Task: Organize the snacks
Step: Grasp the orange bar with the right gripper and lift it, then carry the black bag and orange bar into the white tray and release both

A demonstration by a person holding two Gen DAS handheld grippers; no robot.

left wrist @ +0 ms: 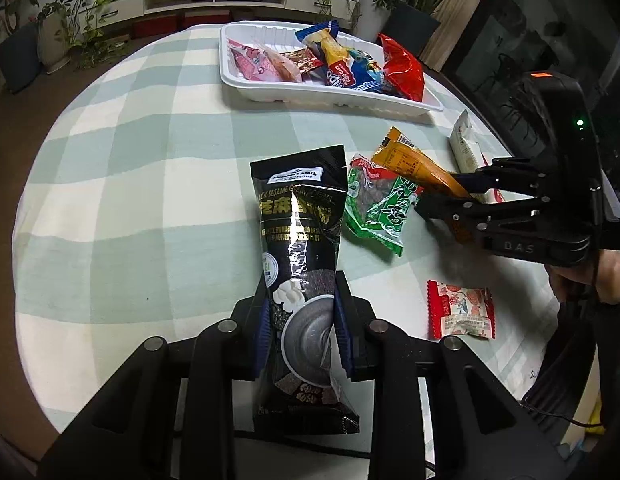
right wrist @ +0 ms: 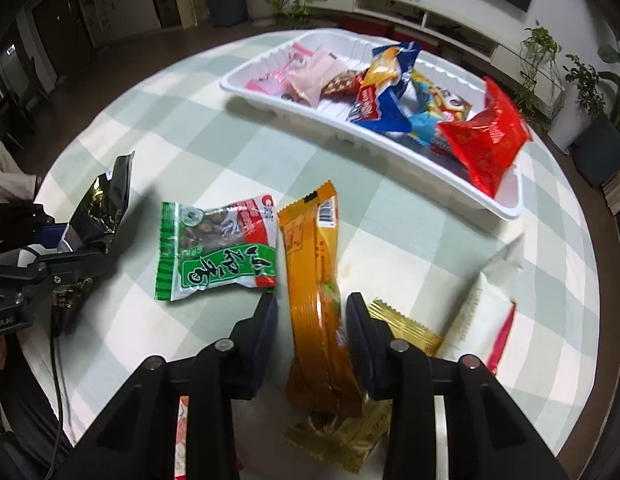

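Observation:
My left gripper point(left wrist: 299, 312) is shut on a black sesame cereal packet point(left wrist: 297, 220) and holds it upright above the table; it also shows at the left of the right wrist view point(right wrist: 105, 200). My right gripper point(right wrist: 312, 332) is open around a long orange packet point(right wrist: 312, 264), which lies on the cloth with a finger on each side. The orange packet point(left wrist: 414, 162) partly overlaps a green snack bag point(left wrist: 376, 204) point(right wrist: 217, 248). A white tray point(left wrist: 245, 84) point(right wrist: 269, 92) at the far side holds several snacks, a red bag point(right wrist: 486, 140) among them.
A small red-and-white packet point(left wrist: 460, 310) lies near the right front. A white packet point(right wrist: 482, 312) and a gold packet point(right wrist: 406, 332) lie beside my right gripper. The round table has a green-checked cloth point(left wrist: 149, 160). Plants and shelves stand behind.

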